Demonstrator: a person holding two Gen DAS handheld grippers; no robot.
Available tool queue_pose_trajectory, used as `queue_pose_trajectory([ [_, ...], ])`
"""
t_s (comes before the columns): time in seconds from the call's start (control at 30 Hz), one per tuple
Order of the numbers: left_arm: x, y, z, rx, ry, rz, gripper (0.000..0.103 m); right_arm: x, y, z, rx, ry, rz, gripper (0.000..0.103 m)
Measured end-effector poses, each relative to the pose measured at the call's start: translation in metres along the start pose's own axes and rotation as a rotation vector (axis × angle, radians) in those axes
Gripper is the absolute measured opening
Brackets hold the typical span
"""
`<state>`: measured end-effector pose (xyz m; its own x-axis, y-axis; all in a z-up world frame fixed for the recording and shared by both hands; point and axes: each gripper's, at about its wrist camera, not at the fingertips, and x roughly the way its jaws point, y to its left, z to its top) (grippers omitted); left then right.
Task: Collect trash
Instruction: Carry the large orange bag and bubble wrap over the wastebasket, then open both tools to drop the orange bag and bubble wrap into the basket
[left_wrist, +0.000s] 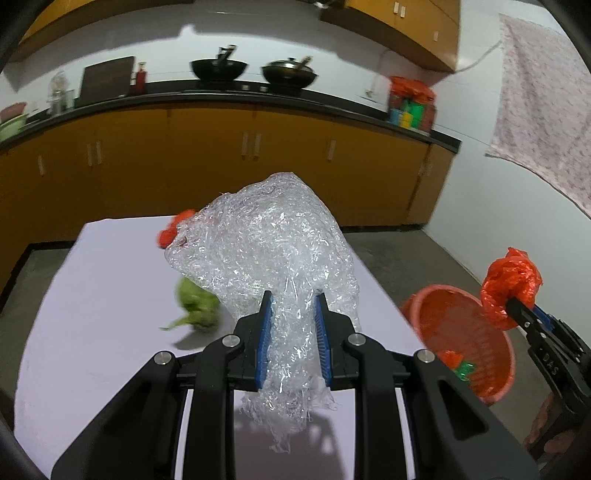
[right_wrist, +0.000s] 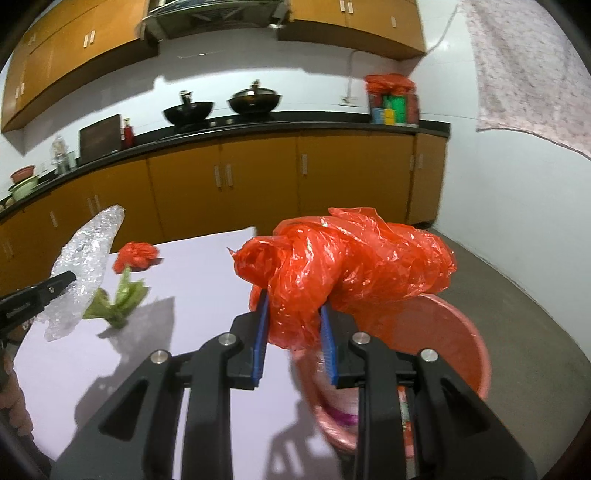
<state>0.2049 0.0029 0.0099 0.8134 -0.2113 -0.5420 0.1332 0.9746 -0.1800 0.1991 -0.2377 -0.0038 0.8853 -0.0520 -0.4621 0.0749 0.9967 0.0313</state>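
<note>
Both grippers carry trash lifted clear of the table, which suits a drop into the basket rather than a drag across the top. The left gripper (left_wrist: 293, 306) is clamped on a crumpled wad of clear plastic wrap (left_wrist: 269, 243), pinched low so that most of the wad billows above the blue pads and a ragged tail hangs below them. The right gripper (right_wrist: 293, 310) grips a bunched red plastic bag (right_wrist: 347, 266), held near or over the pink slotted basket (right_wrist: 469, 332), which stands on the floor just off the table's right edge; I judge that this bag goes in first. Two pieces lie on the white table (left_wrist: 110, 295): a green scrap, probably leafy vegetable waste (right_wrist: 120, 299), though blur makes that uncertain, and farther off a small red plastic wad (right_wrist: 136, 256). In the left wrist view the clear wrap hides most of that far red wad. The basket's contents are hard to read: bits of red and green show, the rest covered by the gripper bodies and the bag.
</note>
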Motion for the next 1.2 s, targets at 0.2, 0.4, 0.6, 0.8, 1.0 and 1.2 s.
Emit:
queue_pose_trajectory([
  [0.2, 0.015, -0.037, -0.002, 0.038, 0.031, -0.063, 0.022, -0.005, -0.036, -0.009, 0.038, 0.007, -0.042, 0.026],
  [0.4, 0.024, -0.073, -0.011, 0.09, 0.06, -0.116, 0.022, -0.002, -0.065, -0.015, 0.07, 0.016, -0.07, 0.026],
  [0.6, 0.038, -0.108, -0.019, 0.145, 0.093, -0.171, 0.022, 0.001, -0.088, -0.021, 0.099, 0.025, -0.085, 0.026],
  [0.8, 0.05, -0.136, -0.028, 0.188, 0.125, -0.215, 0.022, 0.008, -0.103, -0.029, 0.12, 0.04, -0.087, 0.026],
  [1.0, 0.061, -0.15, -0.035, 0.21, 0.156, -0.238, 0.022, 0.014, -0.115, -0.035, 0.137, 0.05, -0.091, 0.026],
  [1.2, 0.071, -0.162, -0.038, 0.233, 0.18, -0.254, 0.022, 0.02, -0.12, -0.039, 0.145, 0.056, -0.086, 0.026],
])
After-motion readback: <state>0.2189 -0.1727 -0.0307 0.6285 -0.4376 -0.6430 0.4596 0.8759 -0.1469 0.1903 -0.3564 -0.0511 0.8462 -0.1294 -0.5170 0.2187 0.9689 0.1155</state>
